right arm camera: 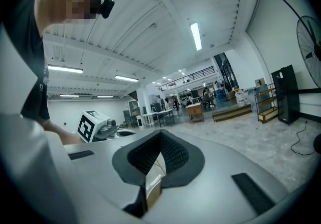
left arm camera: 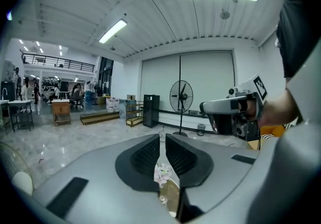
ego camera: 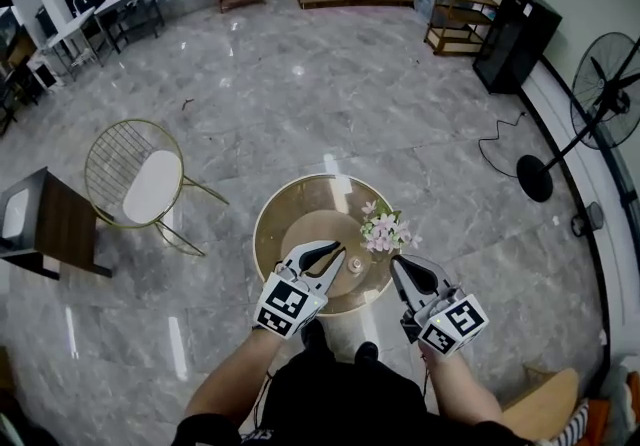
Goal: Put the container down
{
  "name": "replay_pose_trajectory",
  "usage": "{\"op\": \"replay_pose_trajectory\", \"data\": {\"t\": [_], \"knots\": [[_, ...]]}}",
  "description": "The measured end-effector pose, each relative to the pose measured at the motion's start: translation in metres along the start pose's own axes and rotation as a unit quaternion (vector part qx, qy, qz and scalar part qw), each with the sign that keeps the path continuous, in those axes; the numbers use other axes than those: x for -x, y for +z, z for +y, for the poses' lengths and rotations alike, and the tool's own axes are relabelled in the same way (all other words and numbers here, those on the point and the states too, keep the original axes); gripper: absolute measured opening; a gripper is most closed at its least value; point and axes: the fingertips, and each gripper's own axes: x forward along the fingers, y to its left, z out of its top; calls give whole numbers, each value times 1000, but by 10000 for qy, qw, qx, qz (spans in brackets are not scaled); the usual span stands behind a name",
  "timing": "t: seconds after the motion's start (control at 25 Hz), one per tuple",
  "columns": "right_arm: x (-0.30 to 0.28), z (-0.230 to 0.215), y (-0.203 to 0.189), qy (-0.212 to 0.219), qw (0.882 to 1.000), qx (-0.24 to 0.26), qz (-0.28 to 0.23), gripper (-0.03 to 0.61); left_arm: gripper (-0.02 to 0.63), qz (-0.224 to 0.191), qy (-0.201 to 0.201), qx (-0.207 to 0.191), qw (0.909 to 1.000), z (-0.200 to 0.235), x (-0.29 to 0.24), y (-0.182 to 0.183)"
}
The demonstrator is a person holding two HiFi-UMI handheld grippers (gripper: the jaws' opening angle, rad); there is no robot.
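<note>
A round gold-rimmed table (ego camera: 270,224) stands below me. On it sits a small clear container (ego camera: 355,264), and right of that a bunch of pink and white flowers (ego camera: 388,231). My left gripper (ego camera: 338,252) hovers above the table's near side, just left of the container and apart from it. Its jaws are shut to a thin slit with nothing in them (left arm camera: 162,140); the flowers (left arm camera: 163,173) show through the slit. My right gripper (ego camera: 396,262) hangs to the container's right, jaws shut and empty (right arm camera: 160,135). Both point almost level, well above the tabletop.
A gold wire chair (ego camera: 140,179) with a white seat stands left of the table, and a dark side table (ego camera: 45,224) further left. A standing fan (ego camera: 575,124) and its floor cable (ego camera: 500,139) are at the right. Wooden furniture (ego camera: 545,409) sits at the lower right.
</note>
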Motion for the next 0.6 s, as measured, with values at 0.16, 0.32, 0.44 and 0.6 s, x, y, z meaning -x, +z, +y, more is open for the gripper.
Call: {"op": "replay_pose_trajectory", "data": {"t": [0.16, 0.32, 0.44, 0.6], "knots": [[38, -9, 14, 205, 9996, -188, -95, 12, 18, -275, 369, 179, 9988, -26, 6, 24], [79, -15, 32, 370, 9992, -71, -132, 12, 20, -81, 665, -175, 9976, -54, -2, 44], [105, -24, 40, 336, 9993, 43, -179, 12, 20, 29, 672, -331, 9972, -72, -10, 61], [126, -29, 44, 193, 9995, 161, -201, 12, 20, 33, 427, -293, 9987, -89, -14, 74]]}}
